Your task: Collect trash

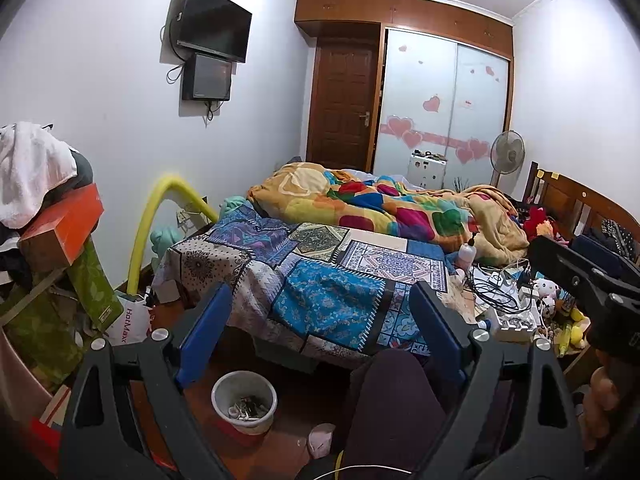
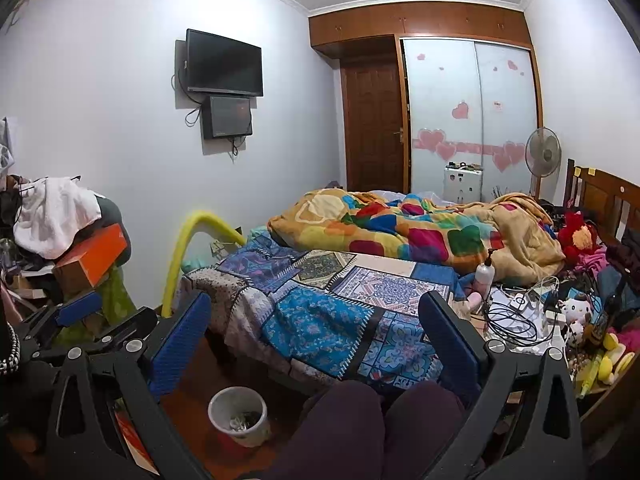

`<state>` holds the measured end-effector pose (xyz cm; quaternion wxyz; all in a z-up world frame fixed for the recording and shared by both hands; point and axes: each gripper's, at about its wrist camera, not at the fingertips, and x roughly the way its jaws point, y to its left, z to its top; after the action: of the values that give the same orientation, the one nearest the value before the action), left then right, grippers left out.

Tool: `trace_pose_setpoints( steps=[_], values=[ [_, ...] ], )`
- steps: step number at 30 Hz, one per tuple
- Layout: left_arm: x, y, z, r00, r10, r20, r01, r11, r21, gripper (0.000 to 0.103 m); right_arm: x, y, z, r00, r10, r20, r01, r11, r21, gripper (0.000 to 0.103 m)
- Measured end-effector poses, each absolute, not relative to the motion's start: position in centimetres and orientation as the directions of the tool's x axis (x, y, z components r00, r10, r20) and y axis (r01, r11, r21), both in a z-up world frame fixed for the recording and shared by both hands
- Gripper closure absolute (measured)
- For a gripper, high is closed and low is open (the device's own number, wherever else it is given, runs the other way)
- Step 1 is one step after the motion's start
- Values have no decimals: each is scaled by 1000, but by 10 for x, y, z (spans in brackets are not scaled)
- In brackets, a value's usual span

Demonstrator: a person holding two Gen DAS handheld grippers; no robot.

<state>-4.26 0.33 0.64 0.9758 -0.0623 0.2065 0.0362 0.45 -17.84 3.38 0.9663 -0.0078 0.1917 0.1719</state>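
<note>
A small white trash bin (image 1: pixel 244 402) with scraps inside stands on the wooden floor below the foot of the bed; it also shows in the right wrist view (image 2: pixel 238 416). My left gripper (image 1: pixel 320 320) is open and empty, held above the bin and facing the bed. My right gripper (image 2: pixel 316 328) is open and empty too, held level with the patchwork bedspread (image 2: pixel 320 312). The left gripper shows at the left edge of the right wrist view (image 2: pixel 80 312). The right gripper's black body shows at the right of the left wrist view (image 1: pixel 592 280).
Cables, a white power strip (image 2: pixel 520 304), a pump bottle (image 2: pixel 485 274), plush toys (image 2: pixel 576 312) and small clutter cover the bed's right side. A colourful quilt (image 1: pixel 380 208) lies behind. A pile with an orange box (image 1: pixel 60 228) stands left. The person's knees (image 2: pixel 380 420) are below.
</note>
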Motion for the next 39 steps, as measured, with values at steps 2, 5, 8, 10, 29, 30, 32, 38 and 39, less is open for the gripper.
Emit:
trace_pose_setpoints(
  steps=[2, 5, 8, 10, 29, 30, 32, 38, 39],
  values=[
    [-42, 4, 6, 912, 42, -409, -95, 990, -109, 13, 4, -179, 34, 865, 330, -377, -336, 940, 50, 0],
    [-41, 4, 7, 912, 42, -408, -93, 990, -107, 13, 4, -178, 33, 867, 328, -375, -334, 941, 50, 0],
    [-41, 4, 7, 913, 40, -407, -91, 990, -107, 13, 3, -179, 34, 868, 328, -373, -333, 941, 52, 0],
    [-40, 4, 7, 913, 40, -406, -91, 990, -107, 13, 3, -179, 34, 868, 328, -374, -334, 941, 51, 0],
    [-44, 2, 9, 917, 45, -396, -89, 992, -94, 13, 0, -174, 35, 863, 332, -382, -340, 939, 50, 0],
    [-44, 2, 9, 917, 45, -396, -89, 991, -95, 13, 0, -174, 35, 862, 333, -382, -340, 939, 50, 0],
    [-44, 1, 9, 917, 47, -395, -91, 991, -93, 13, 0, -174, 35, 862, 332, -383, -340, 939, 50, 0],
    [-46, 3, 9, 918, 50, -393, -89, 993, -81, 12, 0, -174, 35, 861, 334, -383, -341, 939, 51, 0],
    [-47, 5, 8, 919, 47, -393, -86, 993, -81, 12, 0, -174, 35, 862, 334, -382, -341, 939, 51, 0]
  ],
)
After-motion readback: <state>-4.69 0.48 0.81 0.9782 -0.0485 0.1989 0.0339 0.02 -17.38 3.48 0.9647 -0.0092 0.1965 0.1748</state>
